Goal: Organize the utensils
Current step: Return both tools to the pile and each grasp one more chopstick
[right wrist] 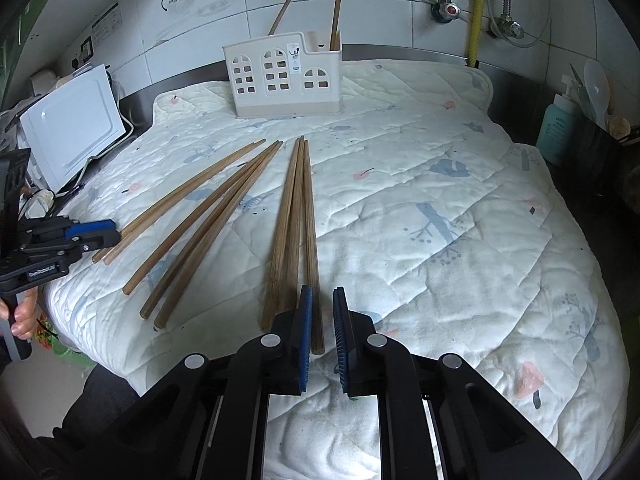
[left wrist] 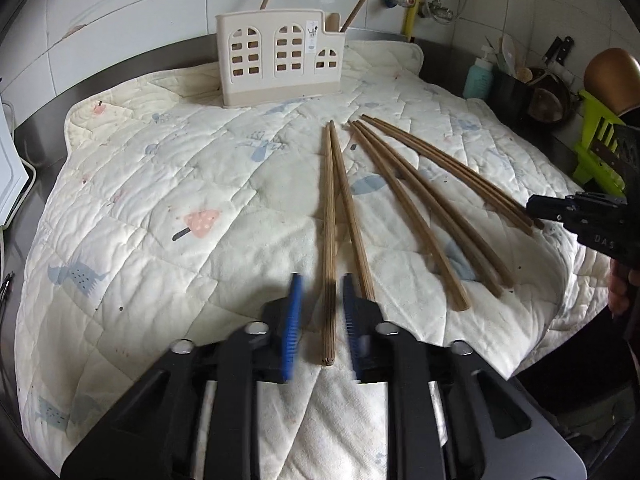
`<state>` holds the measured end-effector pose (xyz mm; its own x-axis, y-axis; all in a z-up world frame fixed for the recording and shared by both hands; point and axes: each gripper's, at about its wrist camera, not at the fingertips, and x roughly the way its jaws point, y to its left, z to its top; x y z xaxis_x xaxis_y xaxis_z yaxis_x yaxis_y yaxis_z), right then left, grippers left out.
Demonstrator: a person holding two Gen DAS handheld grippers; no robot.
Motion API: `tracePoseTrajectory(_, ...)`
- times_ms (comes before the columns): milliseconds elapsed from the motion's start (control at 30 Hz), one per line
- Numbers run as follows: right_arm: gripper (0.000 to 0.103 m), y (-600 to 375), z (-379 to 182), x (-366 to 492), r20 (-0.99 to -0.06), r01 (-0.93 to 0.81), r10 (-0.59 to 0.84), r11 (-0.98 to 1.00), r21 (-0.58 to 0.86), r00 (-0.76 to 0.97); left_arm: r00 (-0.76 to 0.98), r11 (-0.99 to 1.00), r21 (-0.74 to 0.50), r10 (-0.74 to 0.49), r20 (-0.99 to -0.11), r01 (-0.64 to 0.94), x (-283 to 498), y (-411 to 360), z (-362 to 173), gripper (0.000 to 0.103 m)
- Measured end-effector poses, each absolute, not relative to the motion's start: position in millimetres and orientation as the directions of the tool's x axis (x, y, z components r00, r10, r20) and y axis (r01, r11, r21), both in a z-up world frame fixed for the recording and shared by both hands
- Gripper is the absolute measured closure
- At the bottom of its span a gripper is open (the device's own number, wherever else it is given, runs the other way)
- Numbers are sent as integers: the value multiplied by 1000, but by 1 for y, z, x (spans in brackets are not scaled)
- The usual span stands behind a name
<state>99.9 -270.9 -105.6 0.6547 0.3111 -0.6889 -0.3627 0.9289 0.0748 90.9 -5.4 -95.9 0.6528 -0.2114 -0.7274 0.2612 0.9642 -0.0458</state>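
Note:
Several long wooden chopsticks lie fanned on a quilted cloth (left wrist: 160,184). My left gripper (left wrist: 320,284) is open, its blue pads either side of the near end of the leftmost chopstick (left wrist: 329,240), with a second chopstick (left wrist: 352,216) beside the right pad. My right gripper (right wrist: 322,300) is open, low over the cloth, with the rightmost chopstick (right wrist: 310,240) running between its pads. A cream utensil holder (left wrist: 280,60) with arched windows stands at the back, also in the right wrist view (right wrist: 284,76), with two chopsticks upright in it (right wrist: 336,12).
A white appliance (right wrist: 72,124) sits left of the cloth. A teal soap bottle (right wrist: 556,128), a black caddy (left wrist: 512,92) with utensils and a green rack (left wrist: 600,148) stand on the right. Tiled wall and pipes (right wrist: 476,12) lie behind.

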Motion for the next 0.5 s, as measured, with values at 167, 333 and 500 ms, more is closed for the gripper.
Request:
tracePoseTrajectory(167, 94, -266, -108, 103, -693, -374, 311, 925, 65, 650, 648, 965, -47, -208, -733, 257, 94, -9, -100, 87)
tracePoseTrajectory(333, 94, -263, -114, 106, -700, -380, 307, 924, 55, 645, 646, 964, -58, -218, -731, 260, 97, -12, -100, 87)
tracePoseTrajectory(500, 96, -262, -115, 109, -693, -377, 306, 925, 53, 653, 655, 963, -61, -225, -721, 264, 98, -14, -102, 87)
